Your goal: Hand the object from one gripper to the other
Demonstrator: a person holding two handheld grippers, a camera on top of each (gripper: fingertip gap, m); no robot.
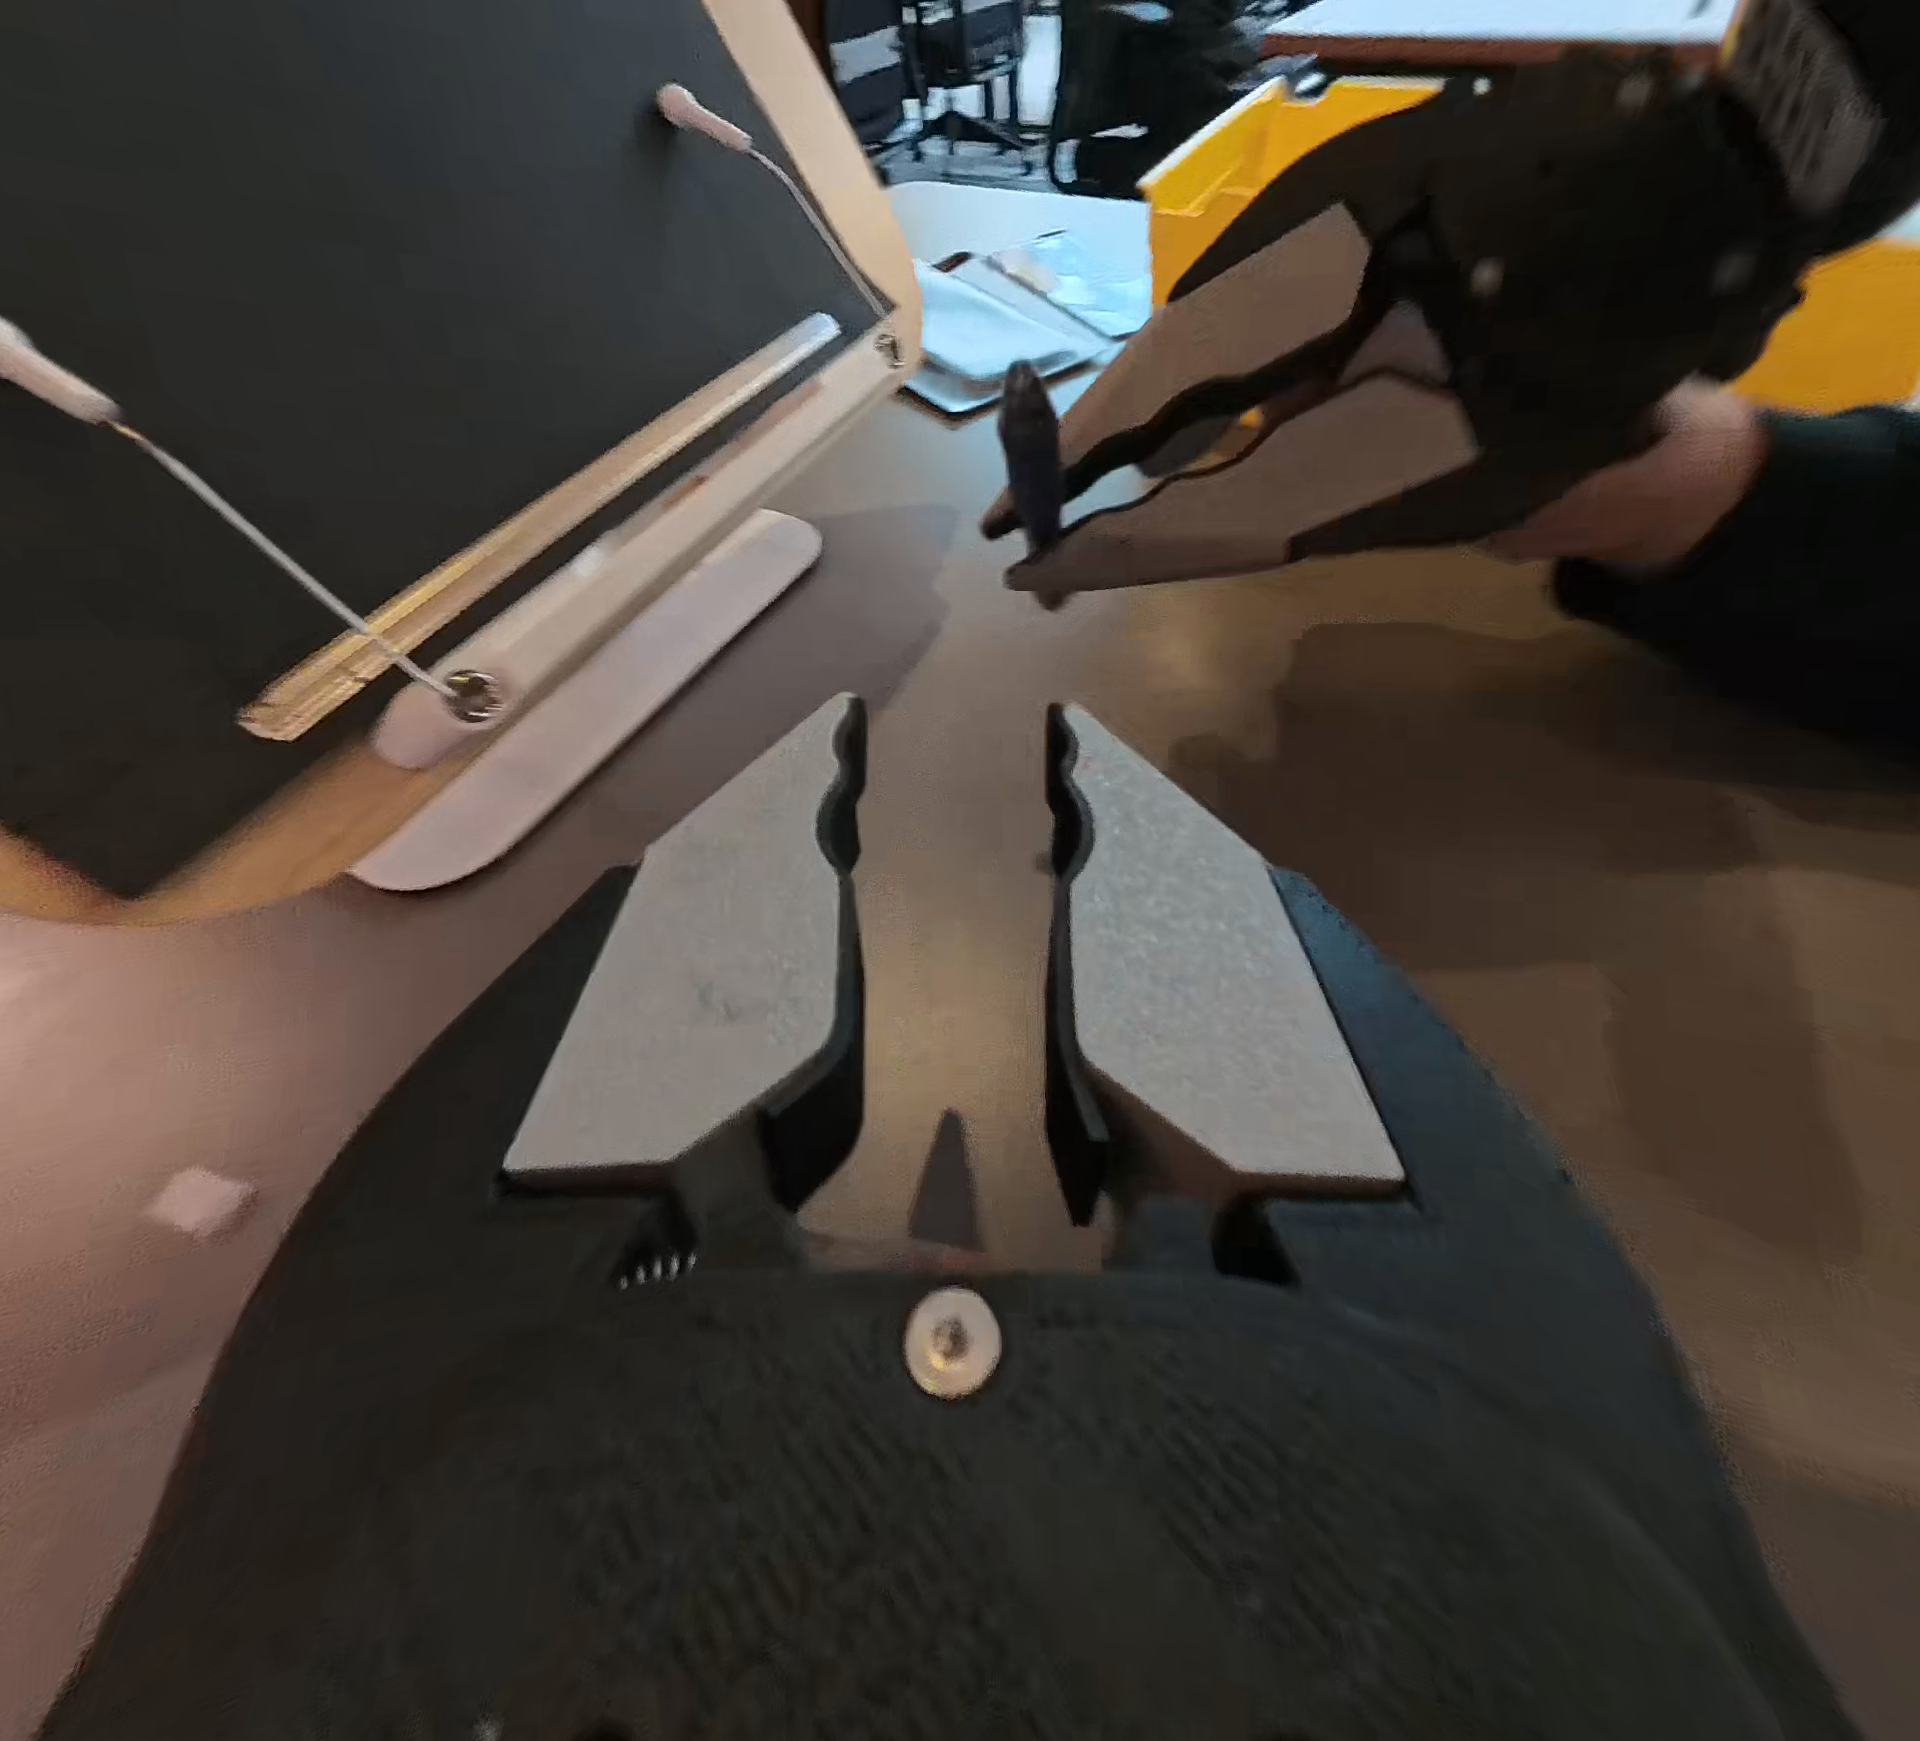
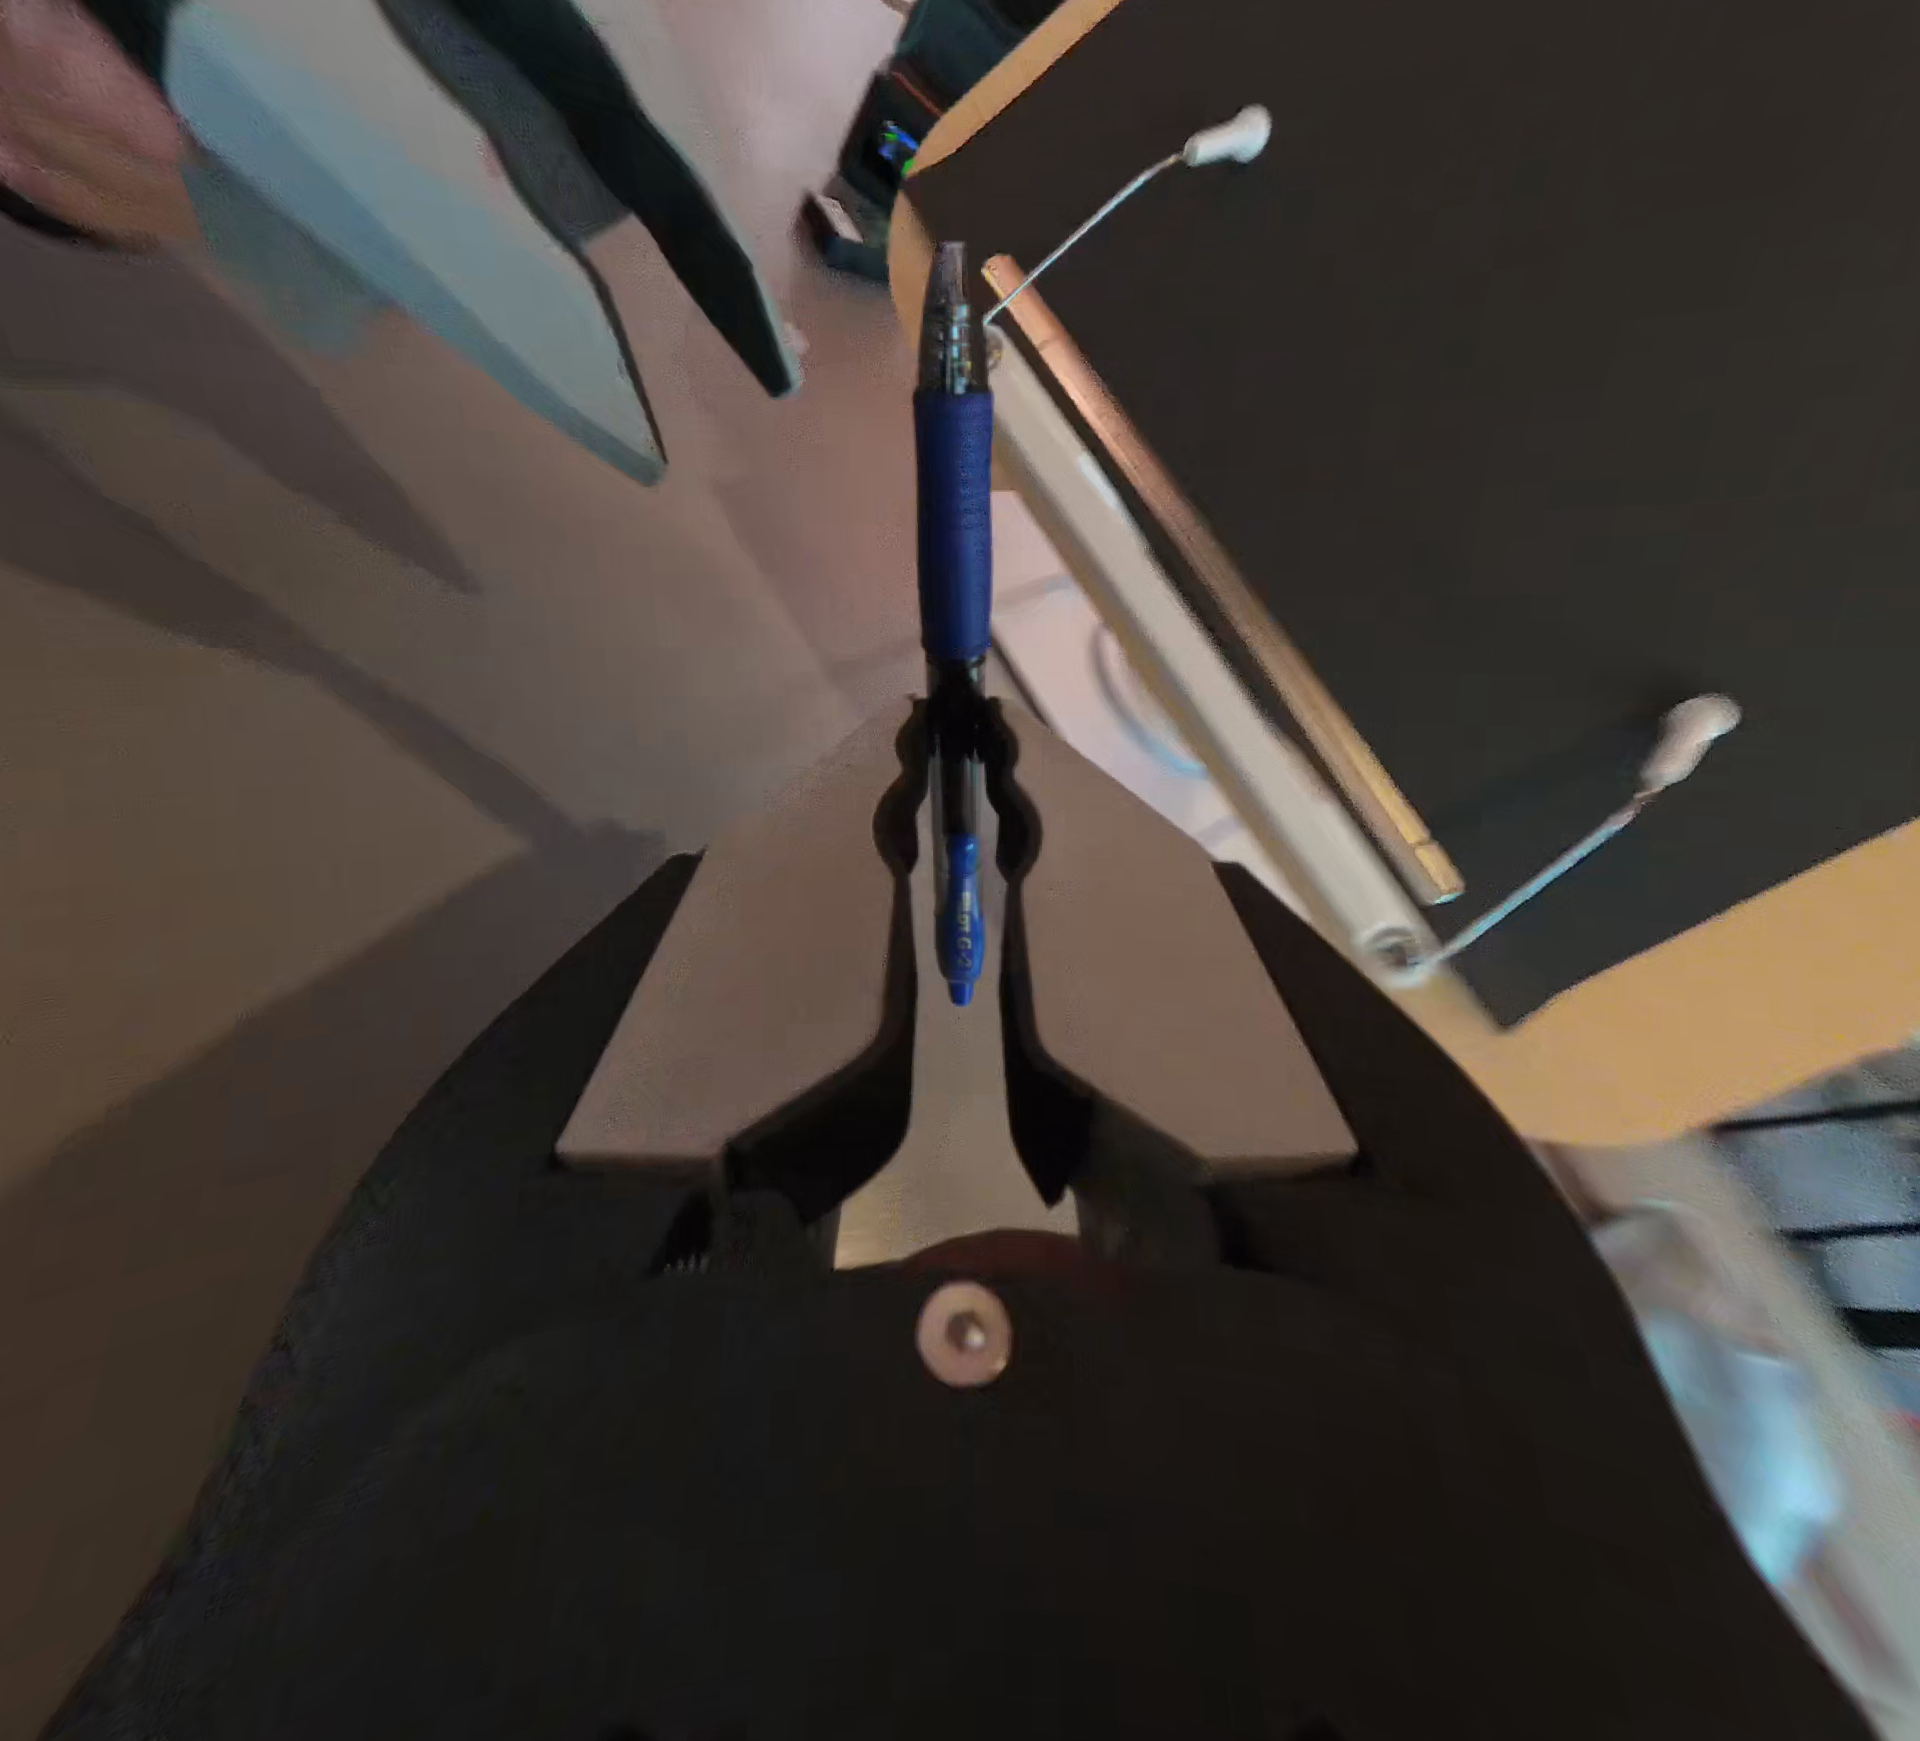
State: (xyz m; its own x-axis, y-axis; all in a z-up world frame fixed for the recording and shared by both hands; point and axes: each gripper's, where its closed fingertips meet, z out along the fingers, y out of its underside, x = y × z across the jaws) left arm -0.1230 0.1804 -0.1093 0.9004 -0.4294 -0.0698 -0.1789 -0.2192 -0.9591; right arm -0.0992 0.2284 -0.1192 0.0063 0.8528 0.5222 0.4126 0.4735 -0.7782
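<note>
1. One pen (image 2: 954, 528) is all that's in play, a blue-grip one. The right gripper (image 2: 956, 735) has it pinched at the barrel just behind the rubber grip, so most of the pen sticks out forward past the fingertips.

2. Landmark: the black tilted book stand (image 1: 343, 237). From the left wrist view, the pen (image 1: 1029, 465) hangs in the air just right of the stand's lower corner, above the brown table (image 1: 1351, 860), standing roughly upright across the right gripper's (image 1: 1023, 553) tips.

3. Left gripper (image 1: 956, 725) sits nearer than the pen and right of the stand's white base (image 1: 623, 683). Its jaws are parted to a medium gap with nothing between them, well apart from the pen.

4. How I'd do the handoff: bring the left one forward so its fingers straddle the exposed grip section, crossways to the pen, not nose-on. That gap looks wide enough already. Close fully and only then loosen the right. Grab the rubber part, since clear plastic near the tip looks slippery.

5. Watch the stand: the pen tip looks close to its ledge and wire page holders (image 2: 1132, 185), so I'd keep the swap off to its right.

6. Count: one pen, two grippers, one book stand with two page holders, one yellow bin (image 1: 1247, 164) beyond it.
</note>
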